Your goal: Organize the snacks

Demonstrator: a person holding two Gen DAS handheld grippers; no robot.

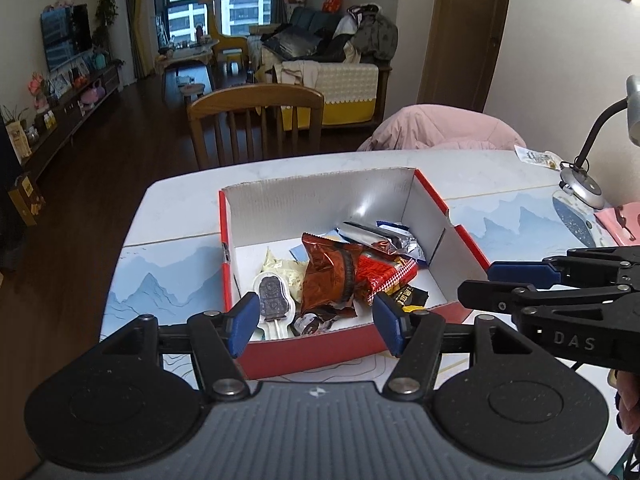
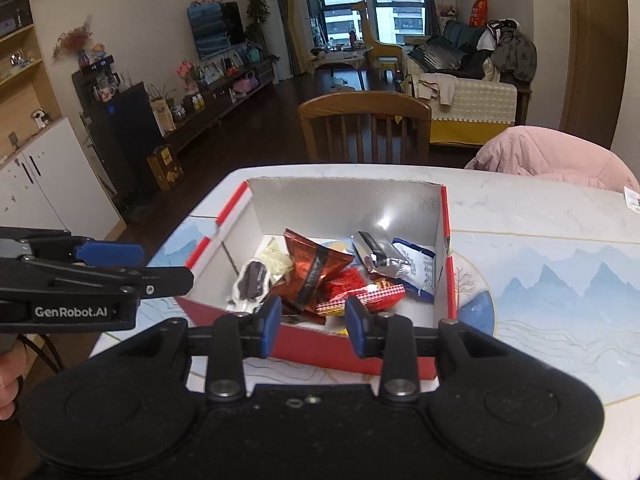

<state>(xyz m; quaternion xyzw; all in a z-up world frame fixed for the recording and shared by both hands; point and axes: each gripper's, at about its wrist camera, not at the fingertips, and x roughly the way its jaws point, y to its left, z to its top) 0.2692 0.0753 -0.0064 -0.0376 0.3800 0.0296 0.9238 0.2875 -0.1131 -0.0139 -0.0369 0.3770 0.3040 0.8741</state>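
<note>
Marble-look counter (image 1: 180, 200): pale stone top with blue mountain prints; it carries the box, and only a small packet (image 1: 538, 159) lies loose near its far right edge.
Red box (image 1: 320, 346): open-topped cardboard with white inside walls, lying forward and below both hand-held grippers; its long axis runs away from the cameras toward the wooden chair (image 1: 256, 120).
Snack pile (image 2: 340, 276): all inside the box, crowded toward the near wall, leaving the far half of the floor bare.
Brown foil bag (image 1: 330, 276): the largest piece, on top in the middle, tilted, partly covering a red checked packet (image 1: 386, 274).
Dark treat on a white stick (image 1: 273, 296): at the left of the pile, stick end toward the near wall.
Left hand-held gripper (image 1: 314, 322): jaws stand apart with nothing between them; it hovers over the near wall, in line with the pile's left side, so I judge it the nearer one to the stick treat.
Right hand-held gripper (image 2: 312, 324): jaws narrow but parted, empty, above the same wall further right.
Hidden: the near corner of the box floor sits behind both sets of fingers; wrappers under the foil bag are only edges; print on most packets is unreadable.
</note>
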